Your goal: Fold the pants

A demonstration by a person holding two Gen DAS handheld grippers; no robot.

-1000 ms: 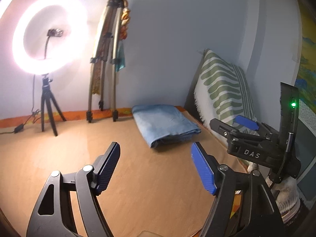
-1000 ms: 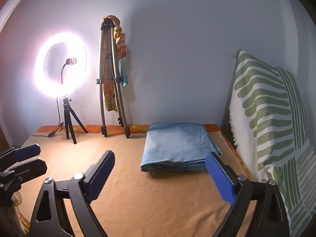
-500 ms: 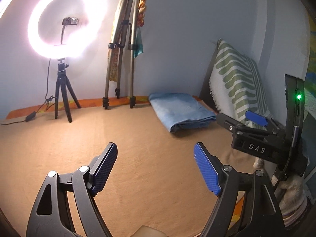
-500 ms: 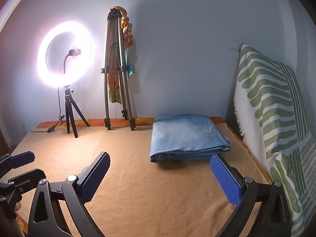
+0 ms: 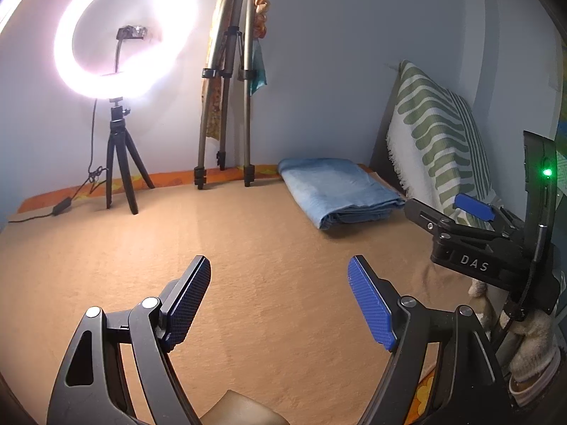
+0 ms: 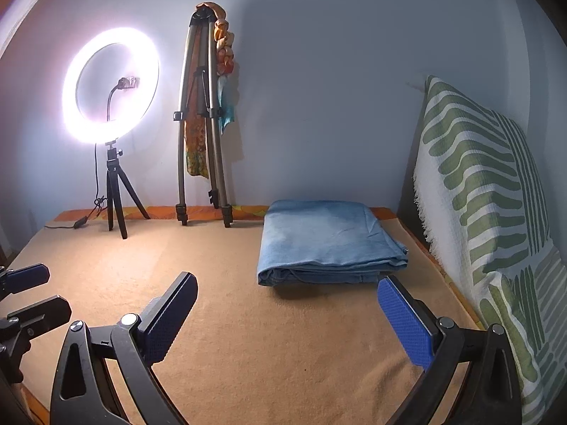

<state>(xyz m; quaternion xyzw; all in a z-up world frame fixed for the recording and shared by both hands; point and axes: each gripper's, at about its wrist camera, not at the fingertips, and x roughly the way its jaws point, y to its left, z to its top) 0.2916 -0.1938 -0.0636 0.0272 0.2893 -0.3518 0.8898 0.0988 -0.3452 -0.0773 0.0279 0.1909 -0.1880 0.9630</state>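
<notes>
Tan blanket (image 6: 269, 347) covers the whole work surface, and most of it lies bare in front of me, from the near edge up to the wall. I see one pair of blue pants (image 6: 326, 244), folded into a flat stack at the far right corner, close to the right edge where a green-and-white patterned cushion (image 6: 489, 212) stands upright. Along the far edge I count two stands: a lit ring light (image 5: 120, 32) on its small black tripod near the far left corner, and a tall folded tripod (image 5: 226, 81) leaning on the wall towards the middle, with cloth draped on it.

My left gripper (image 5: 280, 301) hangs over the open middle, its jaws released and wide with nothing between them. My right gripper (image 6: 287, 318) is likewise spread with nothing in it; its right pad sits just in front of the pants' near right corner in the picture, though I cannot tell whether it touches. In the left view the right gripper (image 5: 450, 219) shows beside the cushion.

Against a second ago, both views look lower: the ring light and tripod sit higher in the pictures and more blanket shows. The pants lie where they were, folded the same.
</notes>
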